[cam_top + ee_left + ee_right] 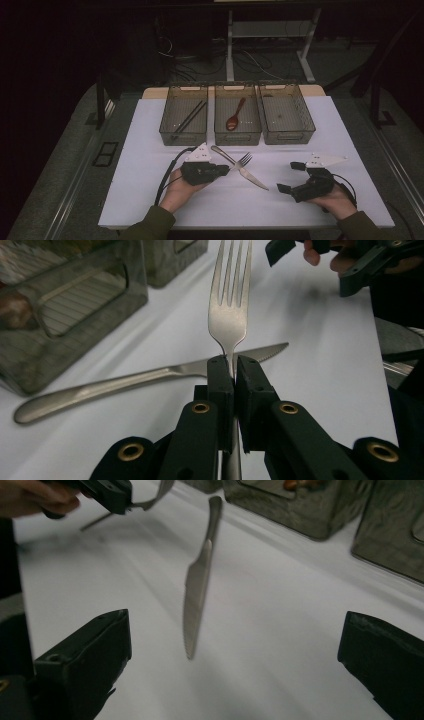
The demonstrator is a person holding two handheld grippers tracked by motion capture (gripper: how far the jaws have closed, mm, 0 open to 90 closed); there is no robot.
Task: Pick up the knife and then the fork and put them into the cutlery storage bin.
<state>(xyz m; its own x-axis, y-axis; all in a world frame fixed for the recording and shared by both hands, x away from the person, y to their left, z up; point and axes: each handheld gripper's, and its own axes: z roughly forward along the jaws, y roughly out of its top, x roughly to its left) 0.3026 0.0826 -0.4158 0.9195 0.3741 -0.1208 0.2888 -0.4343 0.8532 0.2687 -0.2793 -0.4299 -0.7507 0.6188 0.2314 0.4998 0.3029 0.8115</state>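
Observation:
A steel fork points away from me in the left gripper view, its neck pinched between the two black jaws. My left gripper is shut on that fork just above the white mat. A steel table knife lies flat on the mat beneath the fork, crossing under it; its serrated blade points toward my right gripper, which stands open a short way to the right with nothing between its jaws.
Three grey mesh bins stand in a row at the far side of the mat: the left one holds dark chopsticks, the middle one a wooden spoon, the right one looks bare. The white mat ends at the table's near edge.

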